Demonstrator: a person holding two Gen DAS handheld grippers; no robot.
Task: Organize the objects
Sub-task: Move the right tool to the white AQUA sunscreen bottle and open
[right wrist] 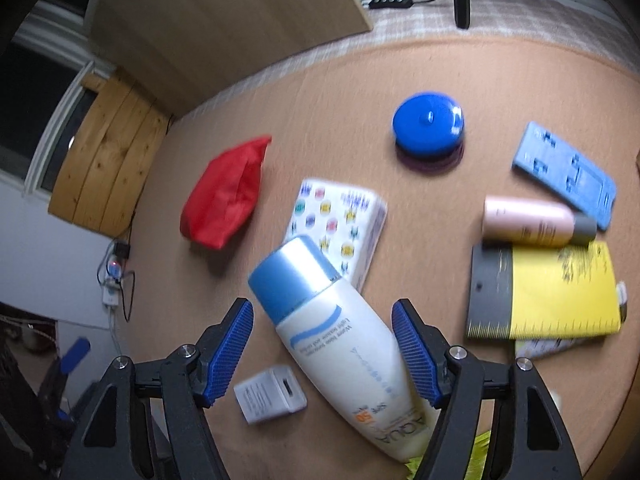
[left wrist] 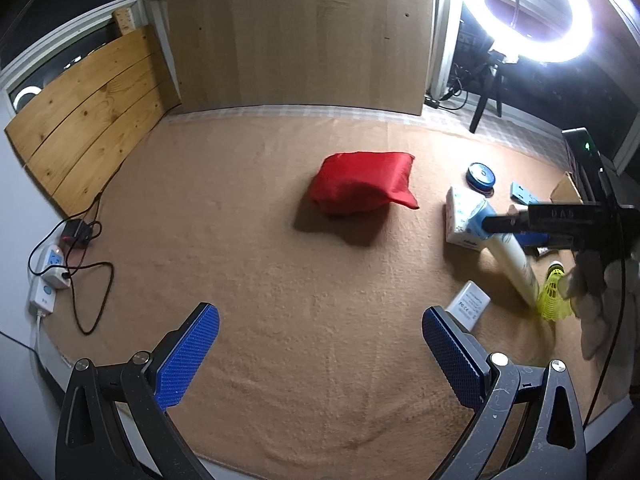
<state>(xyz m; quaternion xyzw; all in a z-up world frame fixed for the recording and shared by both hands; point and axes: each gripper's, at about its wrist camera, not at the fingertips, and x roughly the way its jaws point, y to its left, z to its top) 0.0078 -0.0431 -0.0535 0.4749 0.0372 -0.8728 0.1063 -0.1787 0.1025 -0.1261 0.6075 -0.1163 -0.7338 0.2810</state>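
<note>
A red pouch (left wrist: 362, 186) lies mid-table; it also shows in the right wrist view (right wrist: 224, 204). My left gripper (left wrist: 320, 356) is open and empty, hovering over bare brown cloth in front of the pouch. My right gripper (right wrist: 322, 344) is open, its blue pads either side of a white sunscreen bottle with a blue cap (right wrist: 336, 336), with gaps to both pads. In the left wrist view the bottle (left wrist: 508, 252) stands tilted, its base by a yellow shuttlecock (left wrist: 554, 300). I cannot tell whether a pad touches it.
Around the bottle lie a tissue pack (right wrist: 340, 224), a white charger (right wrist: 270, 398), a round blue box (right wrist: 428, 126), a pink bottle (right wrist: 532, 222), a blue plastic plate (right wrist: 564, 172) and a yellow-grey tube (right wrist: 552, 292). A power strip with cables (left wrist: 52, 268) sits at the table's left edge.
</note>
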